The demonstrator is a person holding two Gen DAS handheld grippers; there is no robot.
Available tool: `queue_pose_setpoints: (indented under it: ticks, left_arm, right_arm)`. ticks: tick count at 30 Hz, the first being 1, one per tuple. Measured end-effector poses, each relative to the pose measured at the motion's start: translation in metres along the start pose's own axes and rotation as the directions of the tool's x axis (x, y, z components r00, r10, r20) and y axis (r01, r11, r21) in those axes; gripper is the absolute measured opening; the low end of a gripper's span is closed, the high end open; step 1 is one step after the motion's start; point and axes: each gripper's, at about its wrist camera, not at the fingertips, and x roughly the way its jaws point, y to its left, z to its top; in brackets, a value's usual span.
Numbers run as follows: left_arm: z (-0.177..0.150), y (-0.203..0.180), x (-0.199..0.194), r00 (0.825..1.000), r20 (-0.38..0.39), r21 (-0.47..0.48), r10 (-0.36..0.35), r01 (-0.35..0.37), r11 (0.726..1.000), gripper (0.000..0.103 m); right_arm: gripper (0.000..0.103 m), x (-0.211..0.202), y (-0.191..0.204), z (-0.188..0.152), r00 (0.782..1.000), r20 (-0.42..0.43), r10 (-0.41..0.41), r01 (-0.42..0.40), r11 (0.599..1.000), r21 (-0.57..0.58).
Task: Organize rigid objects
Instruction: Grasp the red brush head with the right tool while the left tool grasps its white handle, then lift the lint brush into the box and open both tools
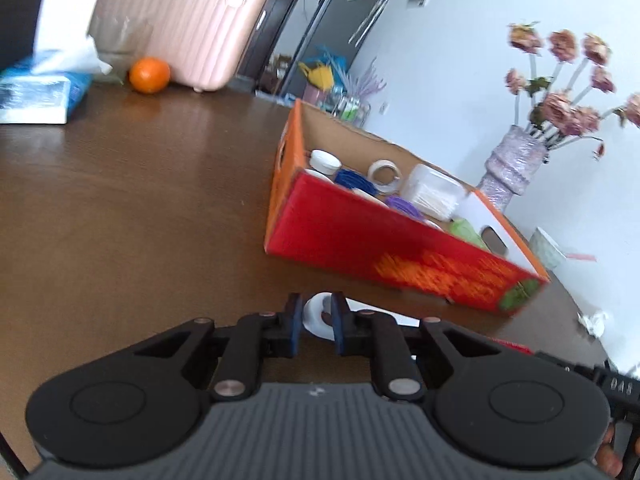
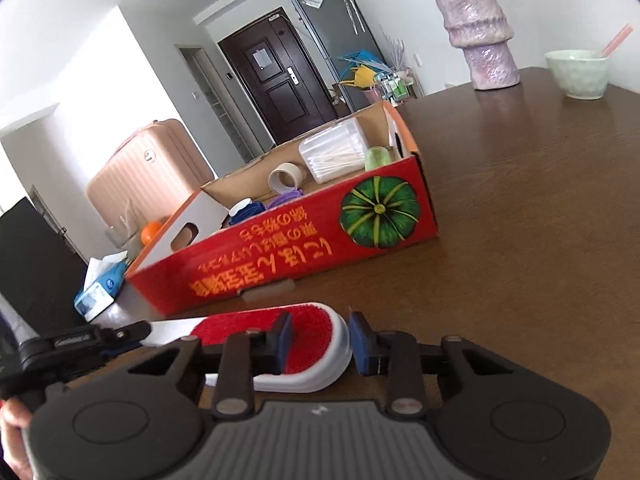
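A white brush with red bristles [image 2: 308, 344] lies between my two grippers near the table's front. My right gripper [image 2: 320, 344] is shut on its wide head. My left gripper [image 1: 316, 320] is shut on the white looped end of its handle [image 1: 316, 316]. The left gripper also shows at the left edge of the right wrist view [image 2: 80, 340]. Just beyond stands a red and orange cardboard box [image 1: 360, 240], also in the right wrist view [image 2: 304, 252]. It holds a tape roll [image 1: 385, 173], a clear tub of cotton swabs [image 2: 334, 152], blue and purple coils and a white-capped bottle [image 1: 325, 161].
The brown table [image 1: 140, 200] carries an orange [image 1: 149, 75], a blue tissue pack [image 1: 40, 94], a pink suitcase [image 1: 180, 20], a purple vase of flowers [image 2: 480, 32], a pale green bowl [image 2: 578, 72] and a crumpled paper [image 1: 594, 320].
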Motion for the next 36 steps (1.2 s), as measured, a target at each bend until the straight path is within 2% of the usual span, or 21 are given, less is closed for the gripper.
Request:
queue_pose_setpoints:
  ticks: [5, 8, 14, 18, 23, 28, 32, 36]
  left_arm:
    - [-0.045, -0.020, -0.061, 0.997, 0.070, -0.004, -0.015, 0.015, 1.000, 0.015]
    - [-0.060, -0.032, -0.091, 0.995, 0.094, -0.005, -0.033, 0.034, 0.999, 0.015]
    - [-0.059, -0.061, -0.128, 0.987, 0.152, 0.053, -0.054, 0.046, 0.998, 0.014]
    - [-0.052, -0.077, -0.135, 0.980, 0.186, 0.081, -0.071, 0.056, 0.995, 0.014]
    - [-0.025, -0.092, -0.123, 0.973, 0.216, 0.127, -0.080, 0.053, 0.990, 0.014]
    - [0.024, -0.104, -0.085, 0.971, 0.233, 0.136, -0.061, 0.029, 0.990, 0.014]
    - [0.067, -0.100, -0.043, 0.975, 0.213, 0.114, -0.057, 0.033, 0.993, 0.014]
    - [0.097, -0.088, 0.011, 0.988, 0.155, 0.101, -0.006, -0.010, 0.995, 0.014]
  right_arm:
    - [0.030, -0.054, -0.009, -0.021, 0.999, 0.039, 0.035, -0.035, 0.999, 0.010]
    - [0.030, -0.090, -0.010, -0.033, 0.996, 0.071, 0.046, -0.047, 0.999, 0.004]
    - [0.030, -0.146, -0.007, -0.041, 0.986, 0.153, 0.071, -0.071, 0.997, -0.010]
    - [0.030, -0.162, -0.010, -0.034, 0.976, 0.199, 0.089, -0.089, 0.996, -0.008]
    - [0.030, -0.159, -0.012, -0.016, 0.969, 0.229, 0.087, -0.086, 0.996, -0.017]
    - [0.030, -0.134, -0.004, 0.031, 0.963, 0.258, 0.079, -0.062, 0.995, -0.075]
    - [0.030, -0.097, -0.001, 0.080, 0.968, 0.242, 0.071, -0.053, 0.996, -0.077]
    - [0.029, -0.038, -0.006, 0.122, 0.982, 0.176, 0.072, -0.067, 0.997, -0.035]
